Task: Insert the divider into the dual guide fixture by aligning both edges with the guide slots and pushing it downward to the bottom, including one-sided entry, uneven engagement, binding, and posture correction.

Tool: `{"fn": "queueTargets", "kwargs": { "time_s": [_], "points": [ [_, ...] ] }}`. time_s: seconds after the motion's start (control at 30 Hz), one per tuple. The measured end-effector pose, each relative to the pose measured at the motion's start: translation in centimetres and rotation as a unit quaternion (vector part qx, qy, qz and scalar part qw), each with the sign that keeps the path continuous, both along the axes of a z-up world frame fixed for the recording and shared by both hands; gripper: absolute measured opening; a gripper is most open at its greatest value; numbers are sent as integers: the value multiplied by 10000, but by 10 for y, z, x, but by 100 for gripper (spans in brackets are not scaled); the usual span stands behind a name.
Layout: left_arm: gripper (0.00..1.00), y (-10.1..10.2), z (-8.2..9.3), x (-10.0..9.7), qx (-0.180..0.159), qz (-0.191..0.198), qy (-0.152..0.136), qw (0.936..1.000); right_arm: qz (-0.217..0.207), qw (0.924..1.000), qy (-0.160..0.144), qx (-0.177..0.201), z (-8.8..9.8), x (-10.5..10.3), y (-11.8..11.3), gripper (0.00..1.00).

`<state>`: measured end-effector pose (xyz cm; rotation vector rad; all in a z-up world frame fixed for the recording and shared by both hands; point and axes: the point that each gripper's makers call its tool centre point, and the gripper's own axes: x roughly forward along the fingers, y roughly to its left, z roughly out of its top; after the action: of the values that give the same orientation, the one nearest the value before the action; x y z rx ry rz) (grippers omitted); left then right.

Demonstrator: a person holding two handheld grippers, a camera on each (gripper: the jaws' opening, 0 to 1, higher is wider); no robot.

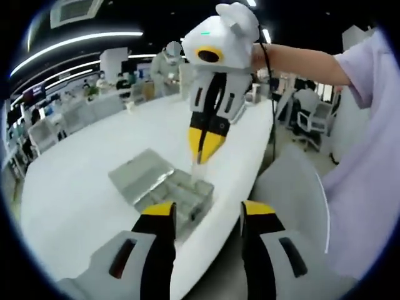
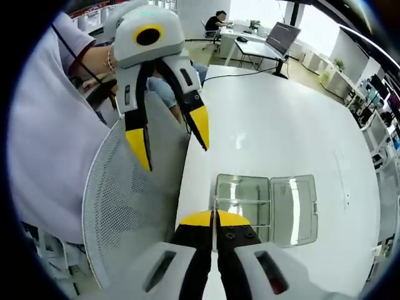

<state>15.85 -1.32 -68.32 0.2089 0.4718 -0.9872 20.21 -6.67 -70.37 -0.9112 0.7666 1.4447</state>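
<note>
A clear plastic box, the guide fixture (image 1: pixel 181 195), lies on the white table (image 1: pixel 81 181) with its lid (image 1: pixel 140 170) folded open beside it. In the left gripper view, my right gripper (image 1: pixel 205 150) hangs over the box, shut on a thin clear divider (image 1: pixel 200 172) whose lower edge reaches the box's top. My left gripper (image 1: pixel 207 209) stands open near the table edge, holding nothing. In the right gripper view, my right gripper (image 2: pixel 214 219) pinches the divider (image 2: pixel 214 204) edge-on above the fixture (image 2: pixel 242 199), and the left gripper (image 2: pixel 170 140) hovers open at the upper left.
The box sits close to the table's near edge (image 1: pixel 247 178). A grey mesh chair (image 2: pixel 125 206) stands right beside that edge. A person's arm (image 1: pixel 300 62) and pale shirt (image 1: pixel 369 144) are alongside. Office desks and a laptop (image 2: pixel 281 37) lie beyond.
</note>
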Motion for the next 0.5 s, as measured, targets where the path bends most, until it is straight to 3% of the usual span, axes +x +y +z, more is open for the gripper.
{"fn": "queueTargets", "kwargs": {
  "time_s": [0.5],
  "points": [
    [45,38,34,-21,-416,602,-37,9973,-357,9984,39,-443,-23,23,-20,0]
  ]
}}
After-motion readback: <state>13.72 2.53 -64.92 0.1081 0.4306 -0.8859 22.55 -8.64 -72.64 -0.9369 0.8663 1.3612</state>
